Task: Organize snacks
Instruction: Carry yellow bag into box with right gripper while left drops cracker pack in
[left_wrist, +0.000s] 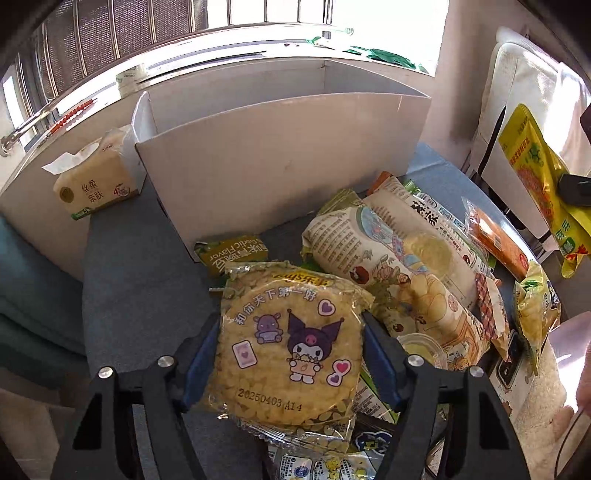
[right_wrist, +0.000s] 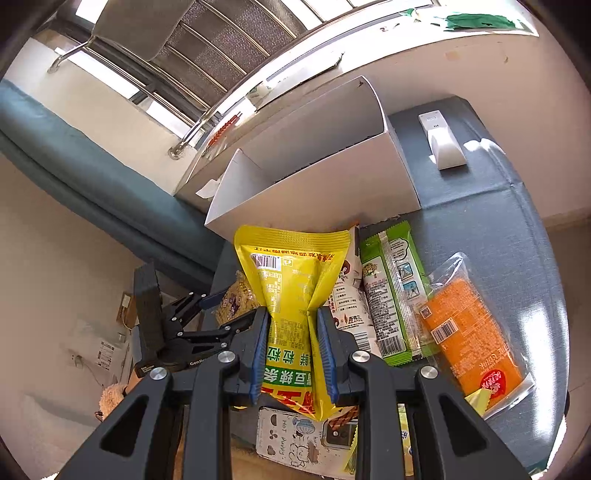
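Note:
My left gripper (left_wrist: 290, 326) is shut on a round yellow corn-cake packet (left_wrist: 288, 343) with a cartoon print, held above the snack pile. My right gripper (right_wrist: 291, 321) is shut on a yellow pouch (right_wrist: 291, 280) with green lettering, pinched at its middle and lifted; the pouch also shows in the left wrist view (left_wrist: 535, 177). An open white cardboard box (left_wrist: 280, 162) with a divider stands behind the pile, and shows in the right wrist view (right_wrist: 325, 184). The left gripper shows in the right wrist view (right_wrist: 207, 299).
Loose snacks lie on the grey table (left_wrist: 140, 280): a long cream cracker bag (left_wrist: 391, 280), a green garlic packet (left_wrist: 232, 253), an orange packet (right_wrist: 469, 339), a green packet (right_wrist: 395, 291). A tissue pack (left_wrist: 96, 181) stands left of the box. A white remote (right_wrist: 441, 140) lies right of it. A phone (right_wrist: 291, 439) lies near.

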